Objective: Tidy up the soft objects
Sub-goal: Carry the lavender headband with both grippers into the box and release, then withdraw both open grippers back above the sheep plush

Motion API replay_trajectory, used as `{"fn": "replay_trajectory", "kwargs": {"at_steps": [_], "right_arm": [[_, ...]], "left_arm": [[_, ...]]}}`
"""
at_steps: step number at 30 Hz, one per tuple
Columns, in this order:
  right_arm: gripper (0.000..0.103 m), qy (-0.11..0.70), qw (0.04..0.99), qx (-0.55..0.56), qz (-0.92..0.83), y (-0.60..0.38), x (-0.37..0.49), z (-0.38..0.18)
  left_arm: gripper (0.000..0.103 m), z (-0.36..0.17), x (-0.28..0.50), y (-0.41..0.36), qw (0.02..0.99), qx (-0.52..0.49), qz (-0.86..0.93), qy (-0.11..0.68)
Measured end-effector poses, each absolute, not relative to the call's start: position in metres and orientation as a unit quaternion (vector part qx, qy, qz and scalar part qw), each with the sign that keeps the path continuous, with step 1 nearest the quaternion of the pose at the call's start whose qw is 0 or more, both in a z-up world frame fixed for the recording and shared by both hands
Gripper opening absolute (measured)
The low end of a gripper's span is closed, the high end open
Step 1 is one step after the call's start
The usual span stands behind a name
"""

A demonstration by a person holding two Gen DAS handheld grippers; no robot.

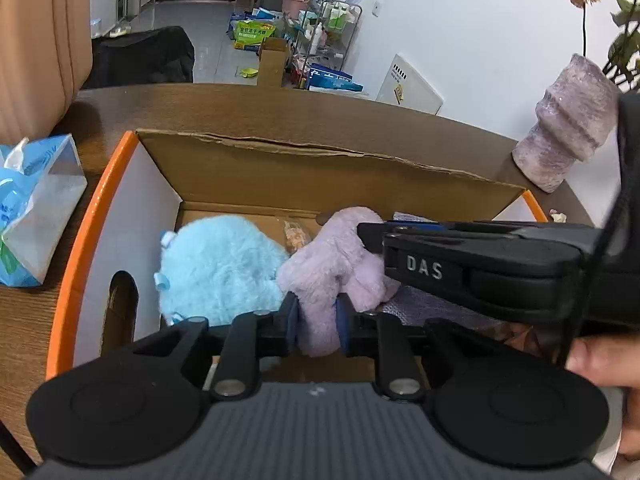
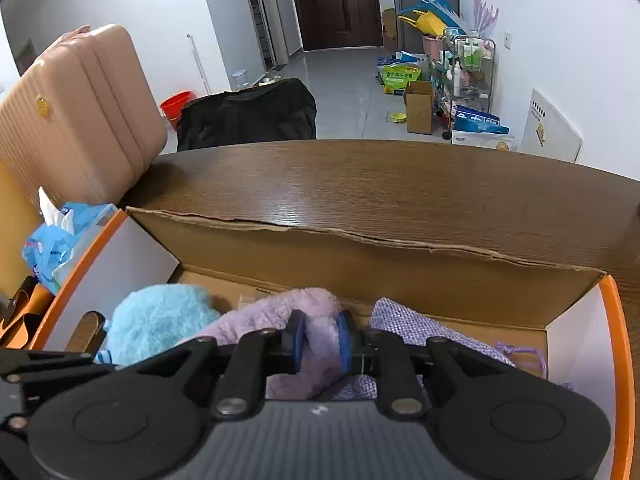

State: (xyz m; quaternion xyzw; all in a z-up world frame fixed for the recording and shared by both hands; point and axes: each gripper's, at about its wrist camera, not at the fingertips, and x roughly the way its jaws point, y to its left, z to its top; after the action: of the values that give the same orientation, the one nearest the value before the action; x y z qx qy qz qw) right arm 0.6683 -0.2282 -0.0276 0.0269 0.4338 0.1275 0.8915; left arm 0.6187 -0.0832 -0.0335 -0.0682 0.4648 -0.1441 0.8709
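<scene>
A purple plush toy (image 1: 340, 264) lies in an open cardboard box with orange edges (image 1: 280, 176), next to a light blue plush toy (image 1: 216, 268). My left gripper (image 1: 318, 320) is shut on the purple toy's lower end. My right gripper (image 2: 320, 340) is shut on another part of the same purple toy (image 2: 316, 320); it also shows in the left wrist view (image 1: 460, 264), reaching in from the right. A lilac woven pouch (image 2: 420, 328) lies in the box's right half. The blue toy (image 2: 156, 324) sits at the box's left (image 2: 360, 256).
The box stands on a brown wooden table (image 2: 360, 176). A blue tissue pack (image 1: 36, 208) lies left of the box. A purple vase (image 1: 568, 140) stands at the table's right rear. A pink suitcase (image 2: 76, 108) stands at the left.
</scene>
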Motion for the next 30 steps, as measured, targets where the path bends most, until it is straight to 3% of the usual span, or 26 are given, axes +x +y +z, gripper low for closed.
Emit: {"fn": "replay_trajectory", "kwargs": {"at_steps": [2, 9, 13, 14, 17, 21, 30], "right_arm": [[0.022, 0.428, 0.895, 0.027, 0.123, -0.23, 0.663, -0.023], [0.039, 0.365, 0.924, 0.036, 0.112, -0.264, 0.596, 0.053], [0.046, 0.32, 0.943, 0.021, 0.091, -0.294, 0.531, 0.114], [0.046, 0.31, 0.947, 0.019, 0.085, -0.302, 0.515, 0.126], [0.053, 0.281, 0.957, 0.013, 0.072, -0.321, 0.466, 0.158], [0.056, 0.256, 0.965, 0.012, 0.06, -0.334, 0.415, 0.186], [0.061, 0.206, 0.977, 0.021, 0.056, -0.325, 0.326, 0.188]], "left_arm": [[0.038, -0.027, 0.615, -0.077, 0.868, -0.077, -0.148, 0.468], [0.044, 0.064, 0.541, -0.044, 0.919, -0.027, -0.132, 0.37], [0.076, 0.123, 0.481, -0.016, 0.954, 0.002, -0.102, 0.283], [0.078, 0.135, 0.467, -0.011, 0.959, 0.007, -0.095, 0.266], [0.082, 0.164, 0.429, 0.003, 0.969, 0.008, -0.081, 0.234], [0.083, 0.187, 0.387, 0.01, 0.977, 0.007, -0.075, 0.2], [0.085, 0.182, 0.316, 0.008, 0.984, 0.001, -0.067, 0.166]]}}
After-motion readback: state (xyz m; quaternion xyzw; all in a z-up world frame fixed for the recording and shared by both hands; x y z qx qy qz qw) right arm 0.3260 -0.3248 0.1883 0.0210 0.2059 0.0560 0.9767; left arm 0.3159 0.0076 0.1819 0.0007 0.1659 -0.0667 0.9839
